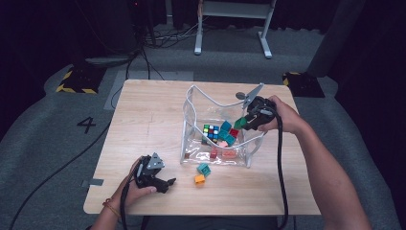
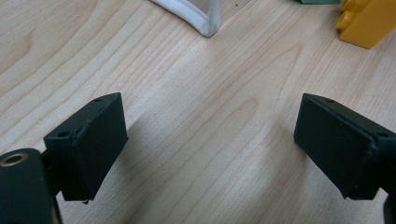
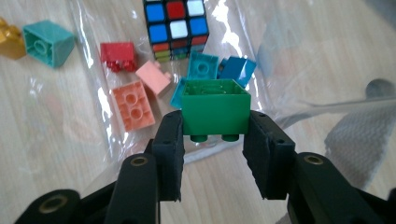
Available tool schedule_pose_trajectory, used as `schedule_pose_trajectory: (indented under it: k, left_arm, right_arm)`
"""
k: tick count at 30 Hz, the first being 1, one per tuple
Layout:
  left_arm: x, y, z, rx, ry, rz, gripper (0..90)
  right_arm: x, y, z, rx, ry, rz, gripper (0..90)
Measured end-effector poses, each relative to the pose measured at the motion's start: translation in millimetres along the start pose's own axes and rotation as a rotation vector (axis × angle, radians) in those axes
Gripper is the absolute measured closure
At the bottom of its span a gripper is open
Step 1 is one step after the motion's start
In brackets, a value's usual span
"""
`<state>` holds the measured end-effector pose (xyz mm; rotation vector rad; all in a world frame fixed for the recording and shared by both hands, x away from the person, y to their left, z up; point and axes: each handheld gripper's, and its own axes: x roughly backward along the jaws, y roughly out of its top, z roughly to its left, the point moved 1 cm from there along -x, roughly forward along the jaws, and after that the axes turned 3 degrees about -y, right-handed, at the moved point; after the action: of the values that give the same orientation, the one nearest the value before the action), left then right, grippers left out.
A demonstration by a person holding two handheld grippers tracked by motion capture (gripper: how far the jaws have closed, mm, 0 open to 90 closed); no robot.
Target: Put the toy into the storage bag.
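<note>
High view: a wooden table (image 1: 143, 120) carries a clear plastic bag (image 1: 191, 103) with white edging, standing open towards the far right part of the surface. The right gripper (image 1: 245, 120) hangs over the bag's right side, with a green brick (image 1: 240, 123) at its tip. Inside the bag lie a puzzle cube (image 1: 211, 131), teal, red and pink bricks. Outside it, just beyond the bag's near edge, sit a teal brick (image 1: 204, 168) and, beside it and nearer the table's near edge, an orange brick (image 1: 199, 179). The left gripper (image 1: 168, 183) rests near the near left corner of the table, well apart from the bag; its jaw state is too small to read here.

Left gripper view: the jaws stand wide apart with bare wood between them. The bag's white edging (image 2: 196, 18) and the orange brick (image 2: 369, 21) appear at the top, clear of the jaws.

Right gripper view: the jaws are clamped on the green brick (image 3: 215, 108), one pad on each side, its studs pointing down and its hollow underside up. Below, through the plastic, the cube (image 3: 176, 25) lies at the top, with a red brick (image 3: 119, 56), a pale pink brick (image 3: 153, 77), a salmon brick (image 3: 133, 105) and teal and blue bricks (image 3: 201, 65) near it. The loose teal brick (image 3: 49, 42) is at upper left.
</note>
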<state>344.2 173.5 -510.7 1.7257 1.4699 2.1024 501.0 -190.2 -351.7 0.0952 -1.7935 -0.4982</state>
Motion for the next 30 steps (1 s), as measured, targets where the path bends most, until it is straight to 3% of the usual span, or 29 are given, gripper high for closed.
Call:
schedule_pose_trajectory:
  k: [1, 7, 8, 9, 10, 12, 13, 14, 17, 18, 24, 30]
  left_arm:
    - [-0.1, 0.0, 0.0, 0.000, 0.000, -0.001, 9.6]
    - [0.1, 0.0, 0.0, 0.000, 0.000, 0.001, 9.6]
    - [0.1, 0.0, 0.0, 0.000, 0.000, 0.001, 9.6]
    - [0.1, 0.0, 0.0, 0.000, 0.000, 0.001, 9.6]
    - [-0.1, 0.0, 0.0, 0.000, 0.000, 0.000, 9.6]
    - [0.0, 0.0, 0.0, 0.000, 0.000, -0.001, 9.6]
    - [0.0, 0.0, 0.0, 0.000, 0.000, -0.001, 9.6]
    - [0.0, 0.0, 0.0, 0.000, 0.000, 0.000, 9.6]
    - [0.1, 0.0, 0.0, 0.000, 0.000, 0.001, 9.6]
    - [0.1, 0.0, 0.0, 0.000, 0.000, 0.001, 9.6]
    - [0.1, 0.0, 0.0, 0.000, 0.001, 0.001, 9.6]
    - [0.0, 0.0, -0.1, 0.000, 0.001, -0.001, 9.6]
  right_arm:
    - [0.5, -2.2, 1.1, -0.014, 0.002, 0.014, 59.3]
    - [5.5, -7.0, 1.2, -0.033, 0.003, -0.020, 59.1]
    - [9.9, -8.2, 1.5, -0.038, -0.014, -0.065, 57.2]
    - [9.9, -8.2, 1.5, -0.038, -0.014, -0.065, 57.2]
    - [15.1, -10.2, 2.3, -0.046, -0.026, -0.141, 53.3]
    - [22.2, -15.5, 3.5, -0.076, -0.021, -0.204, 52.0]
    - [22.2, -15.5, 3.5, -0.076, -0.021, -0.204, 52.0]
    - [26.1, -20.3, 4.2, -0.102, -0.032, -0.256, 47.4]
    - [30.5, -24.3, 5.1, -0.121, -0.041, -0.293, 46.1]
    - [37.0, -29.0, 8.7, -0.142, -0.052, -0.345, 42.4]
    - [54.7, -41.3, 18.9, -0.194, -0.105, -0.463, 33.3]
    - [71.3, -54.2, 28.4, -0.229, -0.107, -0.538, 30.4]
